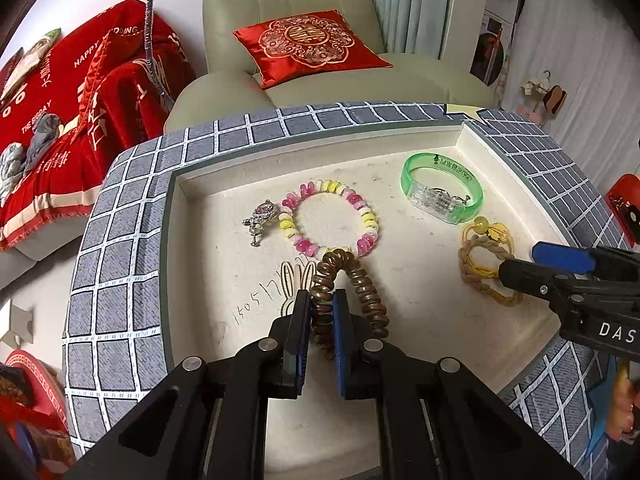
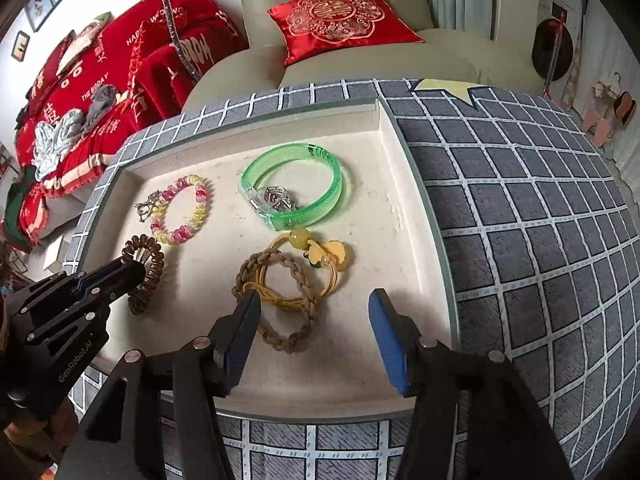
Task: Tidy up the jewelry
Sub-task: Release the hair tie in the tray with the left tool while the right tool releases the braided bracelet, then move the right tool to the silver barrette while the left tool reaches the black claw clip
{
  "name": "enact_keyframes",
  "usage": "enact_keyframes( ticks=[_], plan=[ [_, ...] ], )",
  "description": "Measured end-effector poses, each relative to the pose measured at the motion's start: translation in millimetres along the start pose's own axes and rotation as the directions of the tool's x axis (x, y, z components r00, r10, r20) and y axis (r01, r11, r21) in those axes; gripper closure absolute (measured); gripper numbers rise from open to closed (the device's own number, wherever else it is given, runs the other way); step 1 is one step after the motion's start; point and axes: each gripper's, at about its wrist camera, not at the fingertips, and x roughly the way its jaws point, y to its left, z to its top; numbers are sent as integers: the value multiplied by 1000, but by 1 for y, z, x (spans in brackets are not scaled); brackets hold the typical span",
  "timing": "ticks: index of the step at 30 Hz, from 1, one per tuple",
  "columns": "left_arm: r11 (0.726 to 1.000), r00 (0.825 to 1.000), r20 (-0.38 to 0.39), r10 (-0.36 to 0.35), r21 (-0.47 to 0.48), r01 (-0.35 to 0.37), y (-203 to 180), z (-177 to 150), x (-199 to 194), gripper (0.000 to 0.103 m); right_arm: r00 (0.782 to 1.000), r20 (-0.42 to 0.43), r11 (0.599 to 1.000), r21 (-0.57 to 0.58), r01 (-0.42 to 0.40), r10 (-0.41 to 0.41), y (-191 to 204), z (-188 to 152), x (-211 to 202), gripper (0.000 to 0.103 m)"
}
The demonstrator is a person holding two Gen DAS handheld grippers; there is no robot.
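Observation:
A white tray holds the jewelry. My left gripper is shut on a brown spiral hair tie, pinching one side of its loop just above the tray floor. Beyond it lie a pink-and-yellow beaded bracelet and a silver brooch. My right gripper is open, its fingers astride the near end of a tan braided hair tie tangled with a yellow hair tie bearing a bead charm. Its pads touch neither. A green bangle lies behind, with a small silver piece inside it.
The tray rests on a table with a grey grid-pattern cloth. A green armchair with a red cushion stands behind. A red blanket covers a sofa at the left.

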Motion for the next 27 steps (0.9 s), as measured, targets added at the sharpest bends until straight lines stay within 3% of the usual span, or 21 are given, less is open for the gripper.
enact_keyframes(
  ticks=[2,4,10,20,22,23,24,27],
  plan=[
    [1000,1000,2,-6,-1,6,0,0,-1,76,1000,13,1000,13,-19,18,0,1,-6,41],
    [1000,1000,11,-15,-7,15,0,0,-4,76,999,34,999,23,-40,39,-1,2,-13,29],
    [999,998,49,-25,-33,26,4,1,-13,76,993,90,996,36,-82,79,2,1,-37,27],
    [1000,1000,-14,15,0,-15,1,1,3,75,989,105,991,66,-112,105,-1,-6,-53,26],
    [1000,999,-17,28,10,-28,0,1,3,45,989,107,991,68,-113,106,-2,-7,-54,26],
    [999,999,-13,44,7,-44,0,1,3,6,988,108,991,69,-114,107,-2,-7,-55,26],
    [998,998,11,56,3,-56,0,1,-1,0,988,110,991,69,-116,108,-2,-7,-56,26],
    [998,998,35,57,16,-58,-2,1,-7,0,988,116,991,73,-116,107,-3,-9,-58,26]
  ],
)
